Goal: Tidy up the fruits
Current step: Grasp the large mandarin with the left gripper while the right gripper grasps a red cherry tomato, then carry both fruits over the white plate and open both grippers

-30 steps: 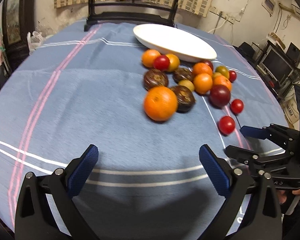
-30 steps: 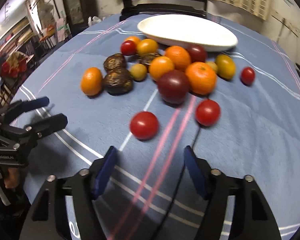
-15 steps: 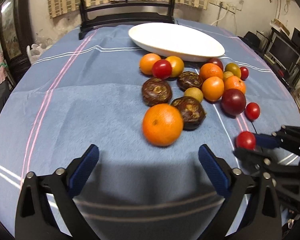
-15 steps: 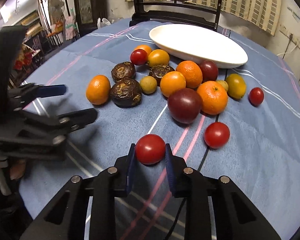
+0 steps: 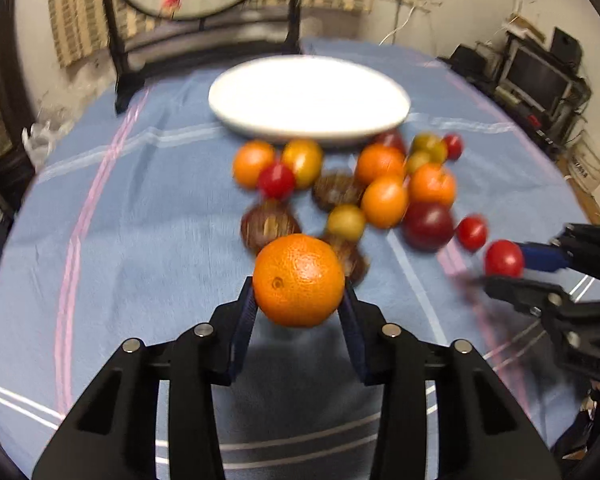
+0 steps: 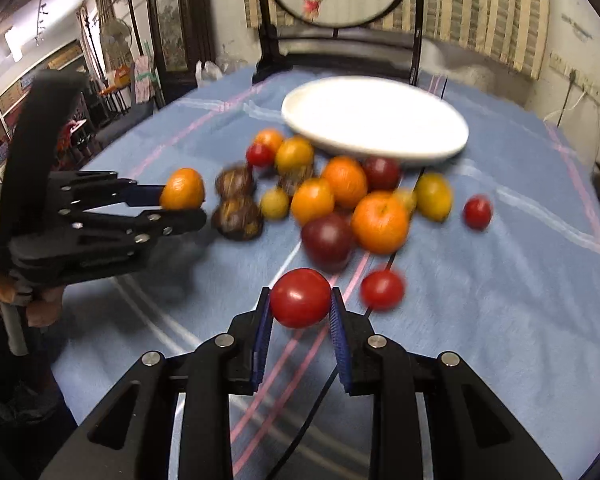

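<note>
A big orange (image 5: 299,280) sits between the blue pads of my left gripper (image 5: 299,286), whose jaws are closing and press on both its sides, just above the blue tablecloth. In the right wrist view the same orange (image 6: 182,189) shows in the left gripper (image 6: 180,205). My right gripper (image 6: 301,300) is shut on a red tomato (image 6: 300,298), raised off the cloth; it also shows as the tomato (image 5: 504,258) at the right edge. Beyond lie several loose fruits (image 6: 340,200) and an empty white plate (image 5: 308,133).
The fruit pile holds oranges, dark plums, brown wrinkled fruits and small tomatoes, close to the plate (image 6: 380,153). A dark wooden stand (image 6: 340,20) rises behind the table. A black cable (image 6: 320,396) crosses the cloth. Shelves with electronics (image 5: 540,76) stand to the right.
The left jaws went from wide open to closed around the orange and raised it. The right jaws shut on the red tomato and lifted it. Both views drew nearer the plate.
</note>
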The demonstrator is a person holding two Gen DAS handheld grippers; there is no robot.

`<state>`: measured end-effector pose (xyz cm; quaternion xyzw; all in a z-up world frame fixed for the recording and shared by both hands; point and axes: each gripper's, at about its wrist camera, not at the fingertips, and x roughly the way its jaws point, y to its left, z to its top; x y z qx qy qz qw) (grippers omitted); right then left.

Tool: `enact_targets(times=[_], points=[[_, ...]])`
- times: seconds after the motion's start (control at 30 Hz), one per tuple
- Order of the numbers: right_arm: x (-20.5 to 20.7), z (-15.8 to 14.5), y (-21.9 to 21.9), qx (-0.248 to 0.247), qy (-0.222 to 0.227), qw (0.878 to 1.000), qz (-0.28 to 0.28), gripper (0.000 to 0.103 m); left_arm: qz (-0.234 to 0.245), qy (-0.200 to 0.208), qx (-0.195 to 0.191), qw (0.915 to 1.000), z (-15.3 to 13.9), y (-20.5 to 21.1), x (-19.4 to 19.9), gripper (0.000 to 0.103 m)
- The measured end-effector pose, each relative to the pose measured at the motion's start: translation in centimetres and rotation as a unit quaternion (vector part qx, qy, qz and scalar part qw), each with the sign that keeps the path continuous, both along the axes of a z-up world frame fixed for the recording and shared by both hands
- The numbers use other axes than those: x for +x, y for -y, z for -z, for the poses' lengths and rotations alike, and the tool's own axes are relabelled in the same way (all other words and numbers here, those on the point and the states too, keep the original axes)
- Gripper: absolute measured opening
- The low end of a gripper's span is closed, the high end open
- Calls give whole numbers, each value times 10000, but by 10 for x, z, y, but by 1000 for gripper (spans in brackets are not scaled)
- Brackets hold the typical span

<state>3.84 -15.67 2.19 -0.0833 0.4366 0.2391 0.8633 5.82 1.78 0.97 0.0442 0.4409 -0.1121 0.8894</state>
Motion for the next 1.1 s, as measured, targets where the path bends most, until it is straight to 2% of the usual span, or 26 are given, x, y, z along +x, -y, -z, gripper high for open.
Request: enact_targets(times=[0.1, 0.17, 0.23, 0.37, 0.6, 0.63, 0.7, 0.73, 0.83, 0.93, 1.0, 1.03, 1.1], points=[[22, -19, -1, 22, 303, 9995, 106, 28, -1, 244, -52, 9997, -27, 5, 20, 40], [40, -26, -3, 65, 421, 9990, 144, 28, -72, 404, -46, 9991, -40, 11, 48, 40], [67, -29, -7, 29, 501, 9985, 230, 28, -181, 346, -28, 9992, -44, 17, 76, 40], [120, -17, -11, -165, 355, 9983, 442, 28, -390, 94, -2, 9992, -30, 29, 135, 40], [174, 12, -16, -348, -32, 9982, 488, 29, -562, -298, 163, 9978, 2, 35, 182, 40], [176, 15, -17, -366, -61, 9981, 499, 29, -541, -369, 169, 9977, 6, 36, 185, 41], [183, 21, -18, -375, -109, 9980, 505, 31, -519, -473, 187, 9974, 11, 40, 188, 52], [183, 22, -18, -383, -126, 9978, 528, 34, -515, -438, 197, 9975, 11, 41, 187, 64], [180, 21, -16, -291, -142, 9977, 592, 38, -609, -126, 292, 9976, 0, 40, 178, 77], [165, 13, -8, -182, -34, 9977, 657, 43, -573, 97, 184, 9981, -15, 37, 159, 83], [151, 8, -1, -99, -43, 9976, 683, 53, -603, 314, 181, 9975, -24, 32, 141, 92], [143, 5, 3, -66, -28, 9977, 673, 54, -635, 427, 184, 9969, -28, 29, 131, 95], [124, 2, 11, -57, 26, 9977, 680, 55, -687, 626, 176, 9955, -33, 22, 110, 96]])
